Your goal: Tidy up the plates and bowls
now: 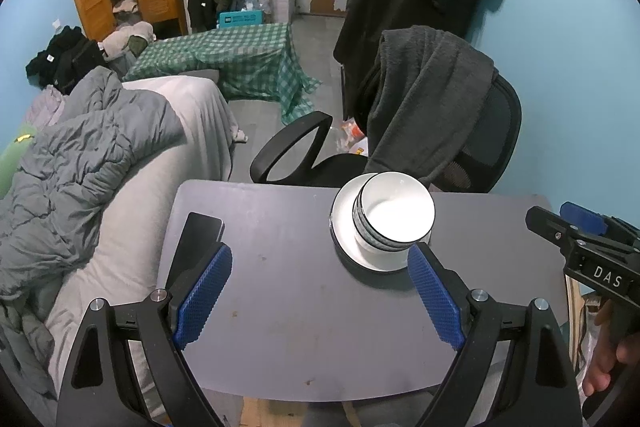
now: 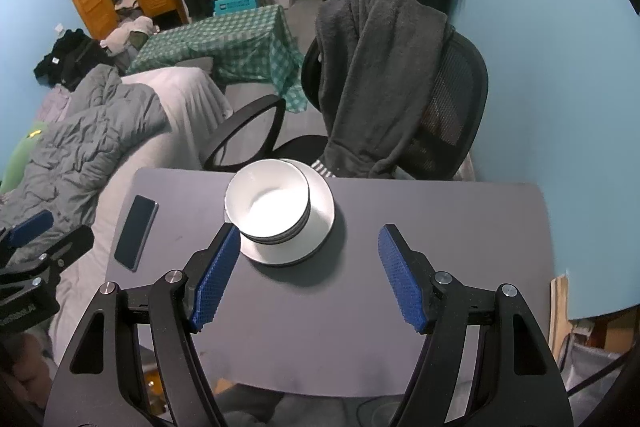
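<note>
Black angular two-finger left gripper (image 1: 320, 291) with blue textured pads (image 1: 204, 297), silver screw heads. Matching black right gripper (image 2: 310, 277), white "DAS" lettering on its side.

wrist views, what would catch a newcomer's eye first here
The white bowls, nested and standing on a white plate at the far middle of the grey table, stand out most. Both open tools, left and right, frame the stack with blue pads, and a dark phone lies near the table's left edge.
</note>
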Demonstrator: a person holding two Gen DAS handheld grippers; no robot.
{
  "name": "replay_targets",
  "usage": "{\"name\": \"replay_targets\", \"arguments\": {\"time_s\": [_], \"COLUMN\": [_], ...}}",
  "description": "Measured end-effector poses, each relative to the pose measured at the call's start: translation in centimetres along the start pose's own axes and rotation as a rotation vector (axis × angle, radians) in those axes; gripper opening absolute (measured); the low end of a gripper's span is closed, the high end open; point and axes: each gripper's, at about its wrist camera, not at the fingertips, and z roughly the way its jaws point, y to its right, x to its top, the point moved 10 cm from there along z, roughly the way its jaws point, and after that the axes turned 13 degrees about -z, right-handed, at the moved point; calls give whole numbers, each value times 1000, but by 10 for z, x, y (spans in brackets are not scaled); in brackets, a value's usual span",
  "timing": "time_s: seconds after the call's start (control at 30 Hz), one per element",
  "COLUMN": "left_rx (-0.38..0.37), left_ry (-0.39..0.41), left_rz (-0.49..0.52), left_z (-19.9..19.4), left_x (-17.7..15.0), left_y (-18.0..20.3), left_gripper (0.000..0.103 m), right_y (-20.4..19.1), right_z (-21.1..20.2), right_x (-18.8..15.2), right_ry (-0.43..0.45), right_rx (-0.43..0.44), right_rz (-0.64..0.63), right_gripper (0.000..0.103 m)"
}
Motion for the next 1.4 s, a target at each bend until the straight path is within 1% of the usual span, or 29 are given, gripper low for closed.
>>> {"name": "replay_targets", "arguments": {"time_s": [0.37,1.4], "left_rx": [-7,-10], "left_ry": [10,8], "left_rz": [14,8], "left_z": [-6,-4], "left_x": [1,5], "left_y": [-2,-8], "left_gripper": [91,91], "right_y": [-4,-4], "right_z": [-5,-5], "right_x": [-4,1], "right_ry": [9,7], "right_rx": [4,-6], "right_rz": [0,3], "right_gripper": [71,71]}}
